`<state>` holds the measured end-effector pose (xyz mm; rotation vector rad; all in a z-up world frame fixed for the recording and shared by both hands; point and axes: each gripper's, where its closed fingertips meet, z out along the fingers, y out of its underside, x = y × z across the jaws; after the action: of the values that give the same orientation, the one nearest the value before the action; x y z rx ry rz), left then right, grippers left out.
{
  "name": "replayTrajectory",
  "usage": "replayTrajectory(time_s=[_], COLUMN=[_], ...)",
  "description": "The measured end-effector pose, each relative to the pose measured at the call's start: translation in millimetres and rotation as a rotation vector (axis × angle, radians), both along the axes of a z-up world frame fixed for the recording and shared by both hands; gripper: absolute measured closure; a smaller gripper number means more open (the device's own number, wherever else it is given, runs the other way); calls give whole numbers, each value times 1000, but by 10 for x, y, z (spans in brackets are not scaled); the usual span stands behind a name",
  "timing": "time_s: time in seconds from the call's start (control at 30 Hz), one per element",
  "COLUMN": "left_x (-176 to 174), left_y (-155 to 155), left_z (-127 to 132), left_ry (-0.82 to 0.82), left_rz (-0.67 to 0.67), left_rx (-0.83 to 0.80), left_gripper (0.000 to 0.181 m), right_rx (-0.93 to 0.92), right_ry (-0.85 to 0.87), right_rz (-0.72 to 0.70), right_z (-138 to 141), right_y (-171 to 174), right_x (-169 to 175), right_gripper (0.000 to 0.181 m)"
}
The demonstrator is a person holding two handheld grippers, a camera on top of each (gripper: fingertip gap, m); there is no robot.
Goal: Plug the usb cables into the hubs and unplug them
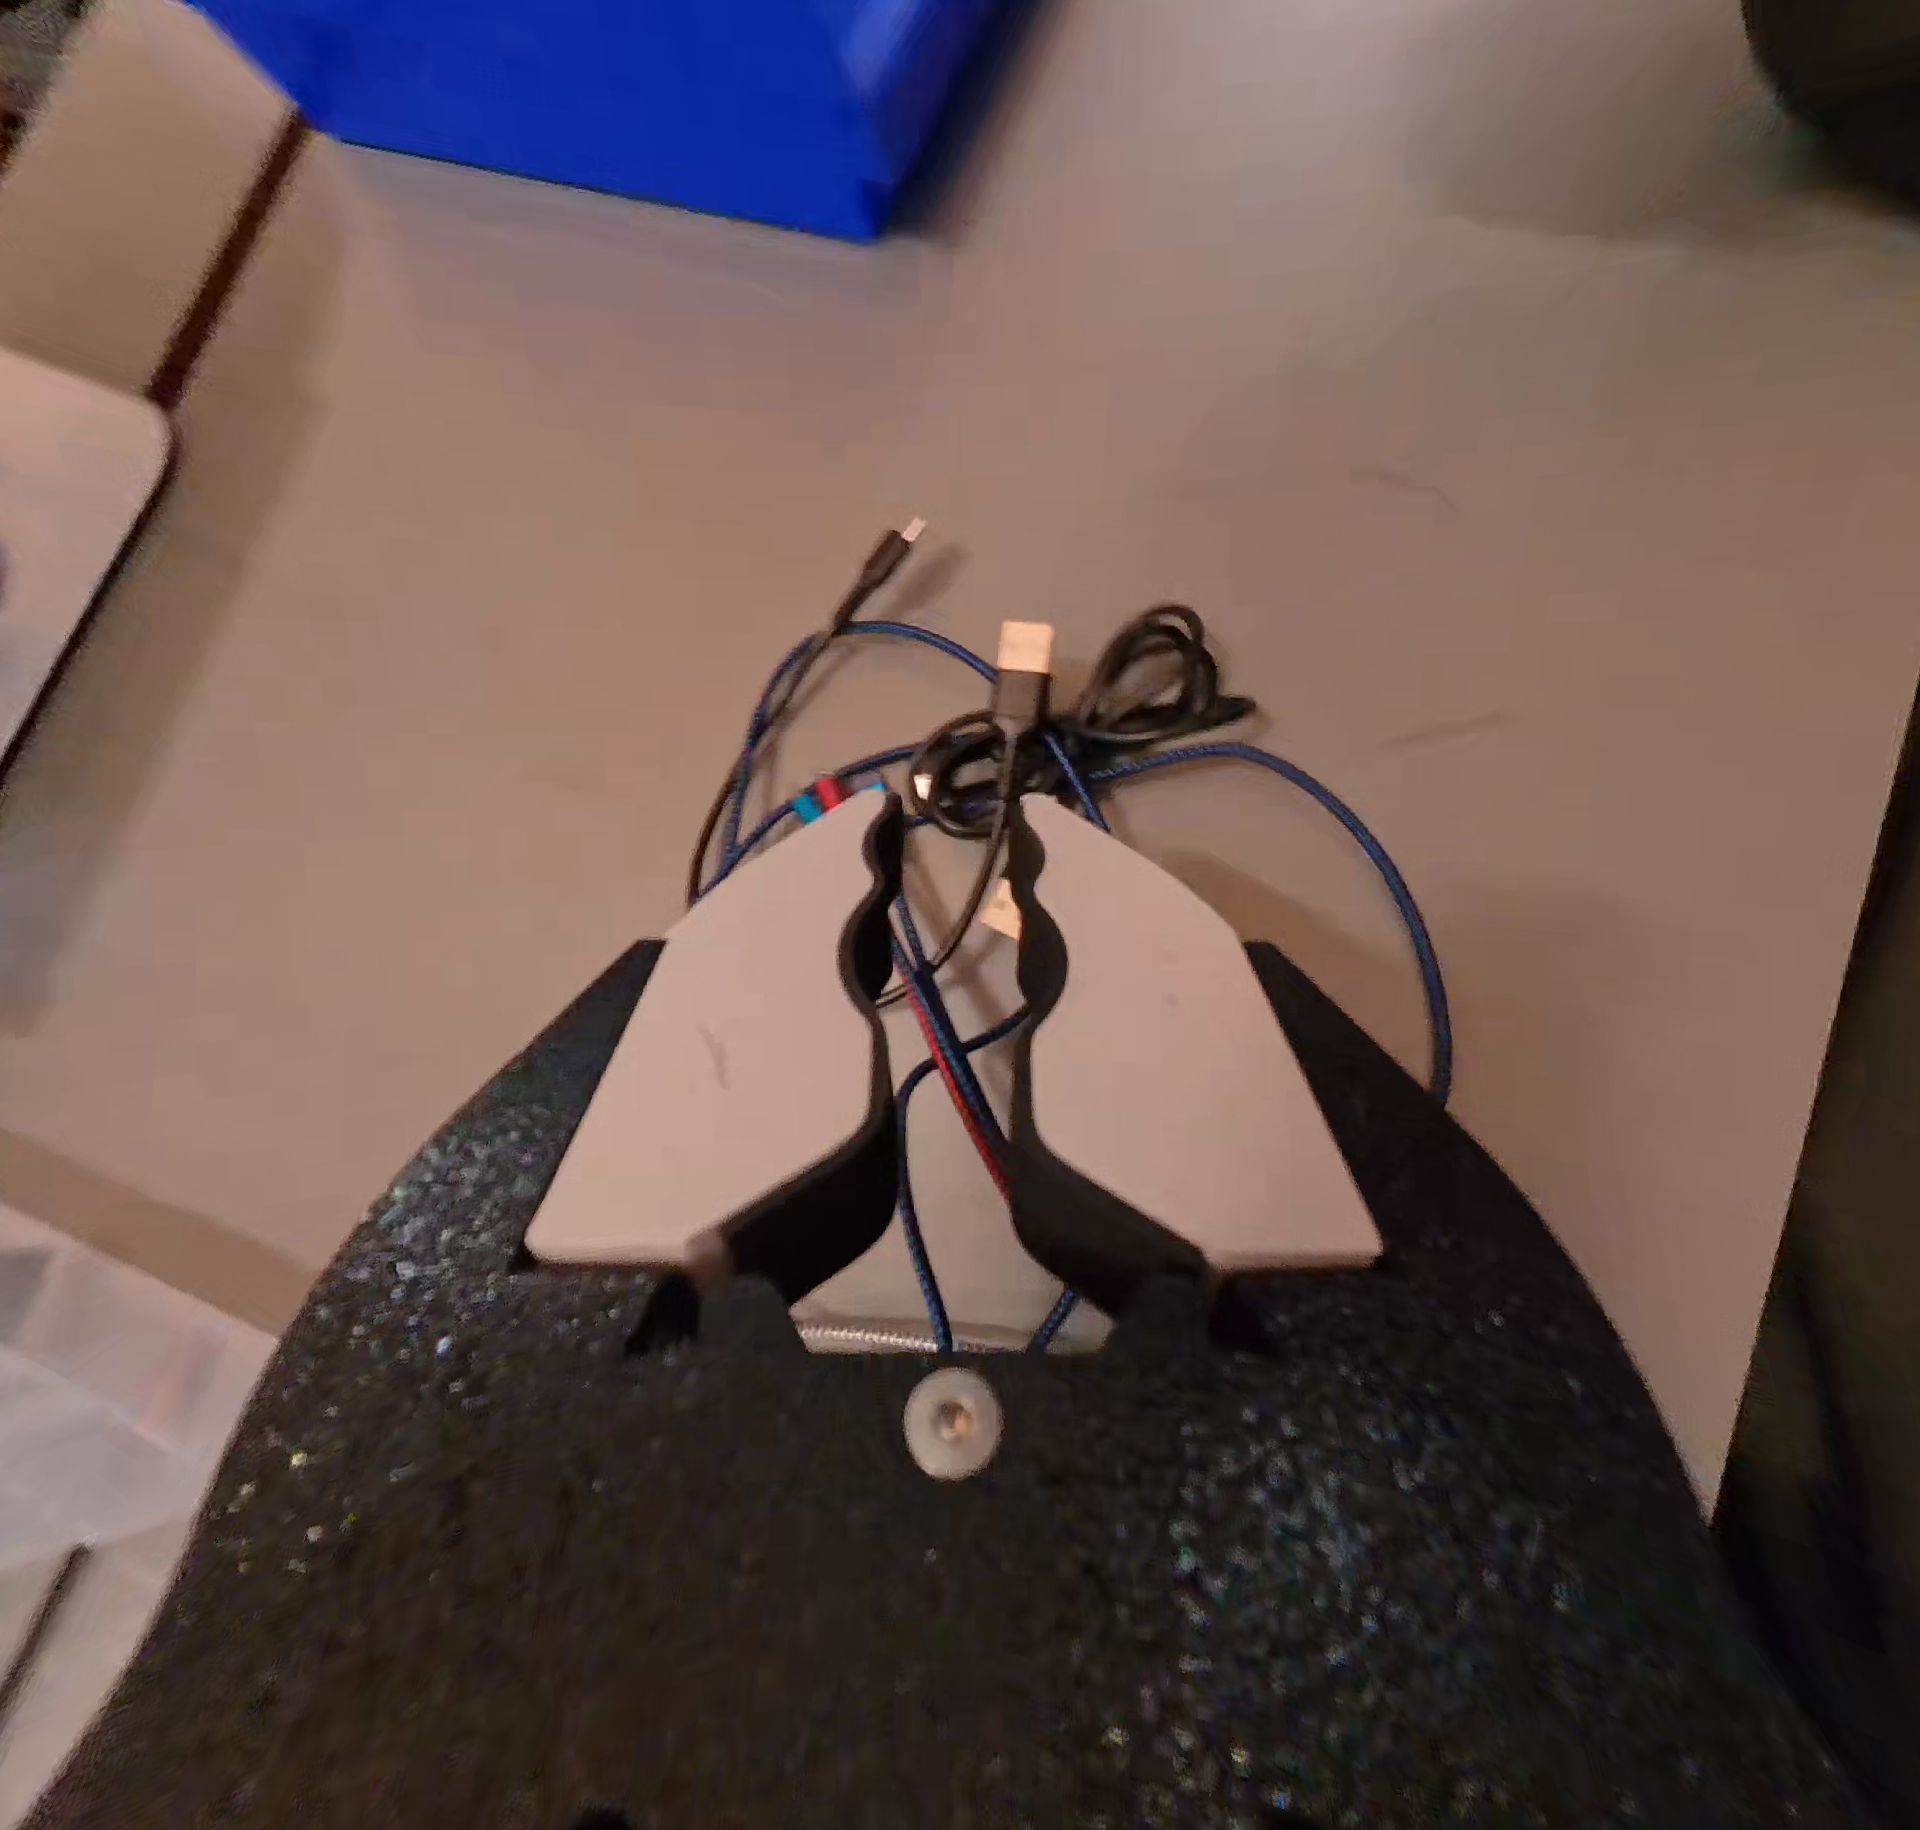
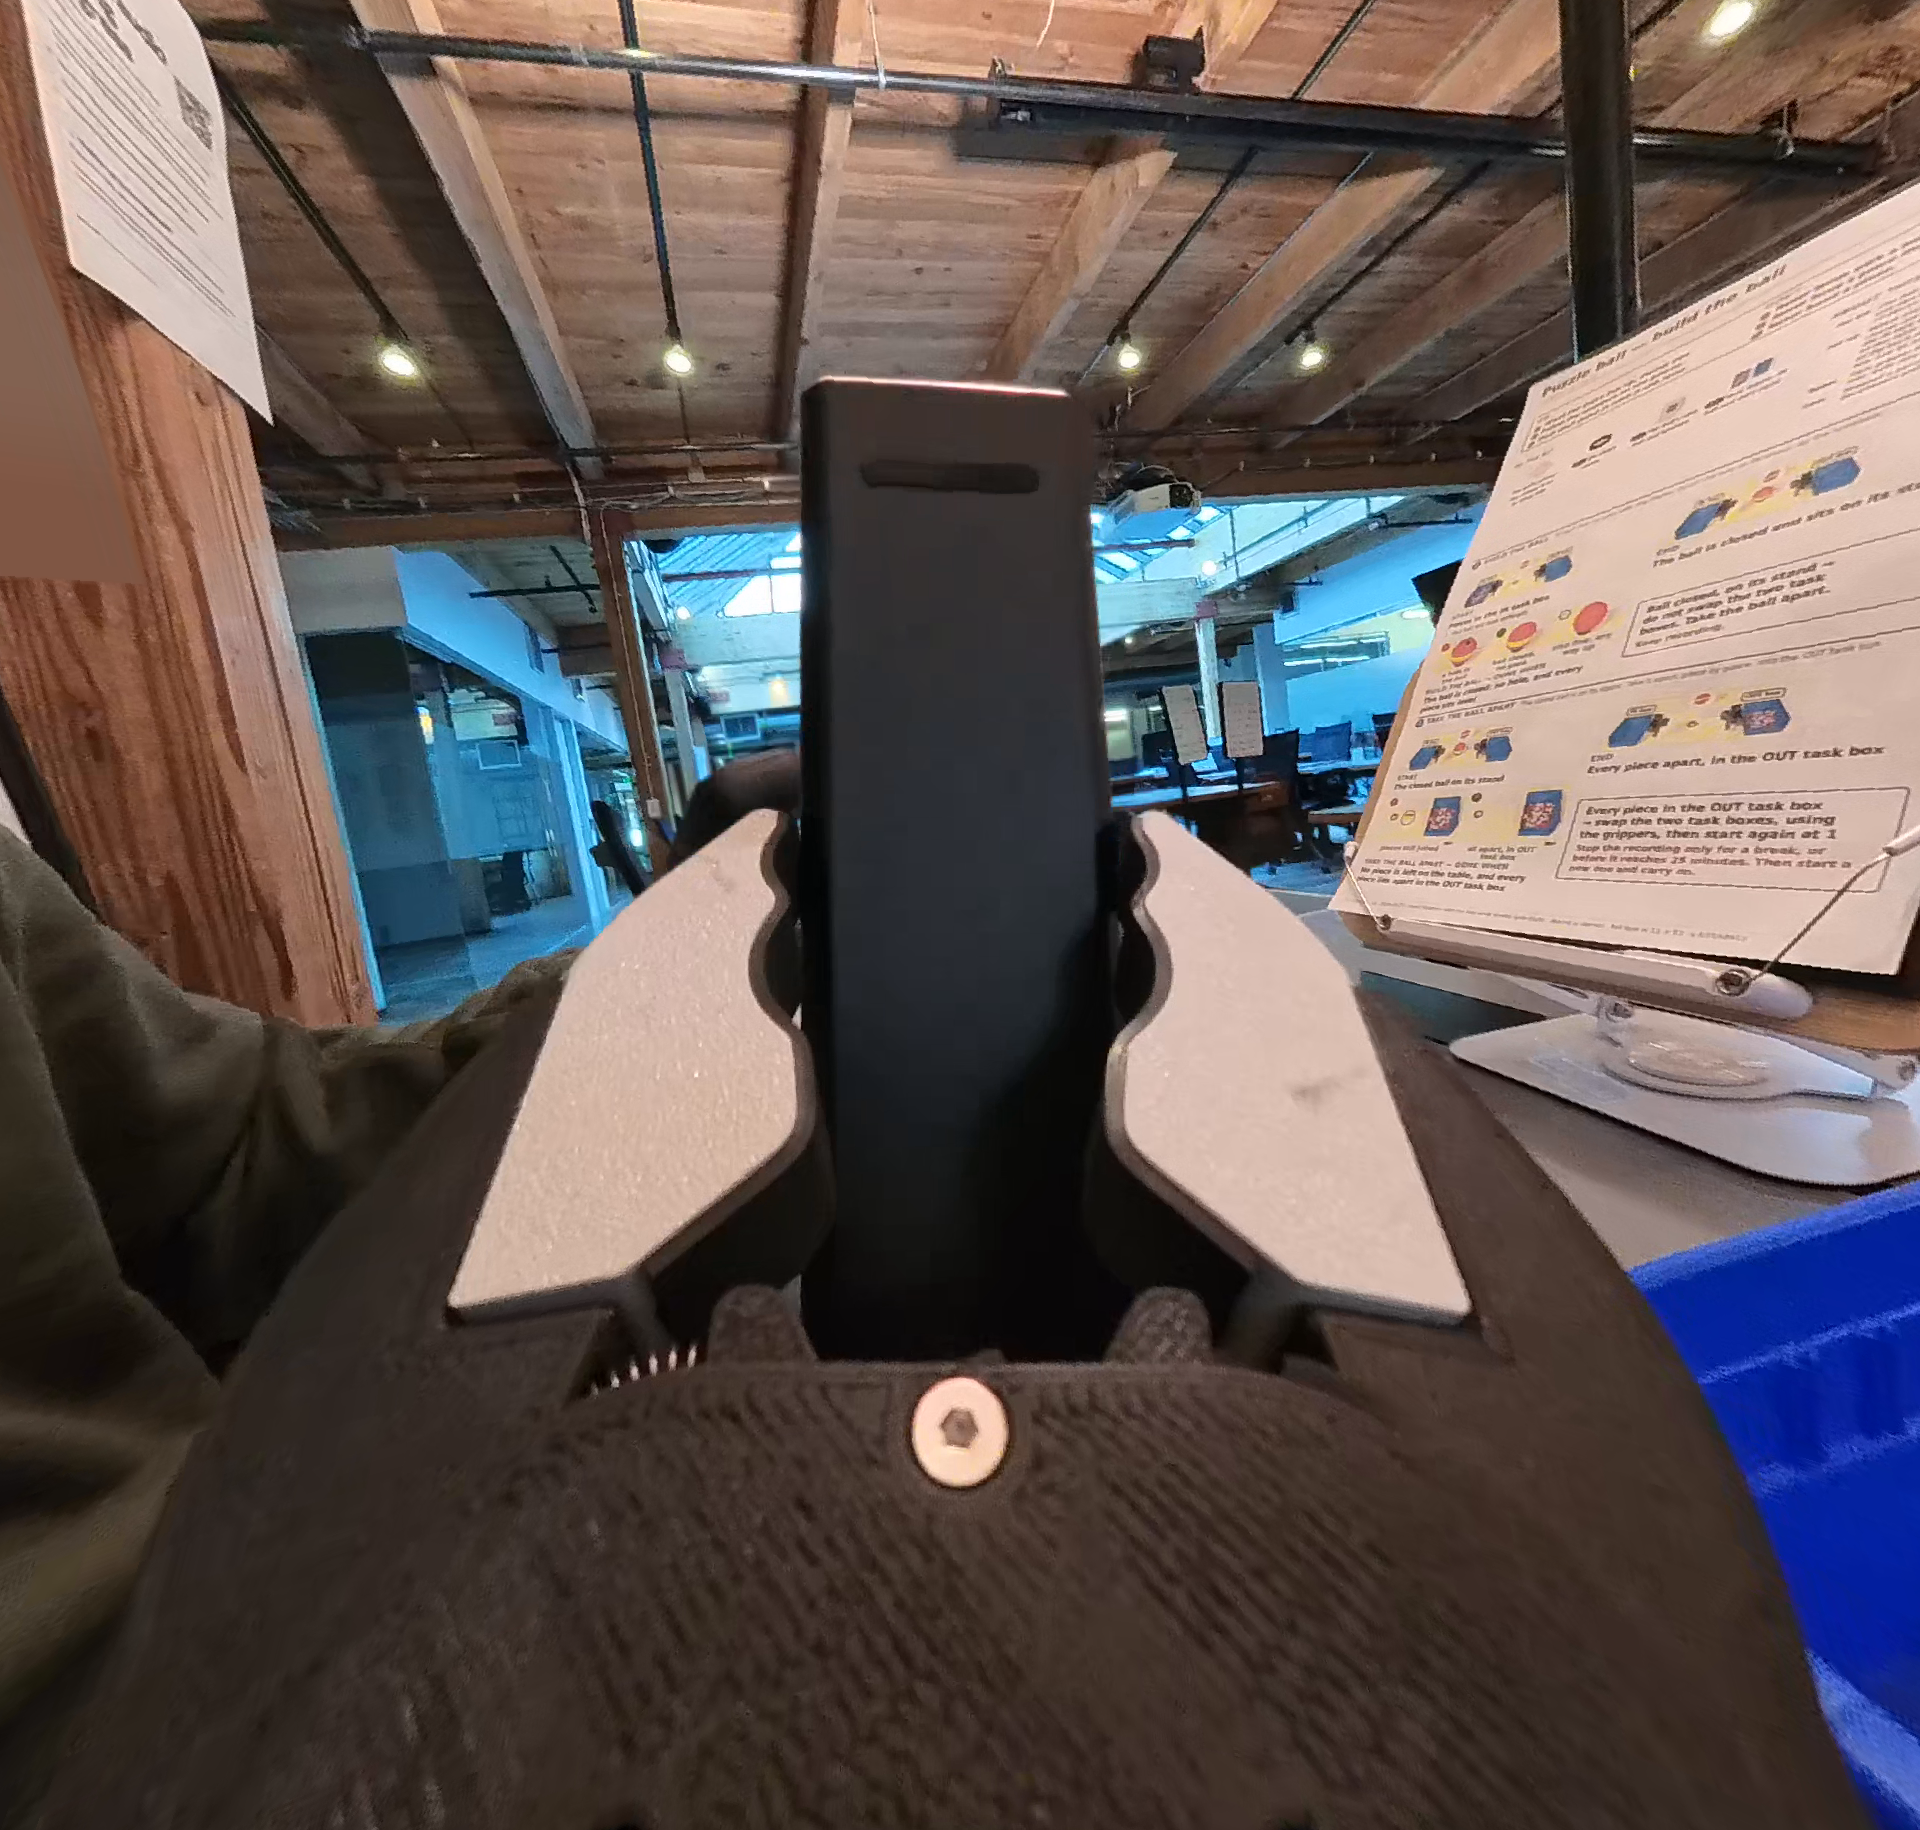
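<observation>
A tangle of USB cables lies on the beige table (image 1: 1351, 378): a blue braided cable (image 1: 1351, 835), a thin black cable (image 1: 1153, 668) with a USB-A plug (image 1: 1023, 650), and a small plug (image 1: 911, 531) farther off. My left gripper (image 1: 958, 809) hovers over the tangle with its jaws a little apart; cables show in the gap but are not pinched. My right gripper (image 2: 956, 824) is shut on a long black hub (image 2: 951, 637), held upright towards the ceiling. A slot (image 2: 951, 476) shows near its top end.
A blue box (image 1: 623, 45) stands at the back of the table and also shows in the right wrist view (image 2: 1808, 1417). The table's edge runs down the right (image 1: 1787, 1053). An instruction sheet on a stand (image 2: 1683, 689) is at right. A person's sleeve (image 2: 156, 1157) is at left. The grippers' ends are close to 20 cm from one another.
</observation>
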<state>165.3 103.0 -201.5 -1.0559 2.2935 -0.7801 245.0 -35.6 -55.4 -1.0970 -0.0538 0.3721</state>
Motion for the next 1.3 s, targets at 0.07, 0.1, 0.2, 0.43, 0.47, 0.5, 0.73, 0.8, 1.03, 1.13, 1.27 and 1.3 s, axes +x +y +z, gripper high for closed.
replayTrajectory(time_s=[0.07,0.1,0.2,0.43,0.47,0.5,0.73,0.8,1.03,1.13,1.27,1.3], left_x=[-2,16,164,294,361,418,508,474,363,330,315,289], left_y=[-55,-77,-23,-15,-70,-220,-912,-989,-1090,-1117,-1105,-1122], left_z=[-206,-309,-530,-437,-212,84,1392,1434,1391,1410,1450,1447], left_ry=[78,108,138,95,11,-84,-488,-487,-361,-339,-317,-302], left_rz=[-49,-66,-22,81,107,101,-62,-134,-276,-332,-358,-381], left_rx=[113,132,136,74,4,-133,-602,-605,-475,-432,-432,-441], left_gripper=[161,161,161,146,132,118,97,105,107,108,108,108], right_rx=[16,22,19,-16,-26,-37,-146,-171,-225,-212,-253,-246], right_ry=[14,13,3,8,8,4,-60,-74,-117,-119,-169,-175], right_rz=[15,24,34,47,54,65,204,227,227,212,196,184], right_z=[14,22,24,-97,-120,-147,-414,-456,-496,-458,-518,-504], right_y=[2,0,8,119,156,199,568,638,769,807,885,896], right_x=[-13,-29,-65,-98,-120,-154,-616,-727,-901,-954,-1058,-1066], right_gripper=[122,122,122,122,122,122,122,122,122,115,96,98])
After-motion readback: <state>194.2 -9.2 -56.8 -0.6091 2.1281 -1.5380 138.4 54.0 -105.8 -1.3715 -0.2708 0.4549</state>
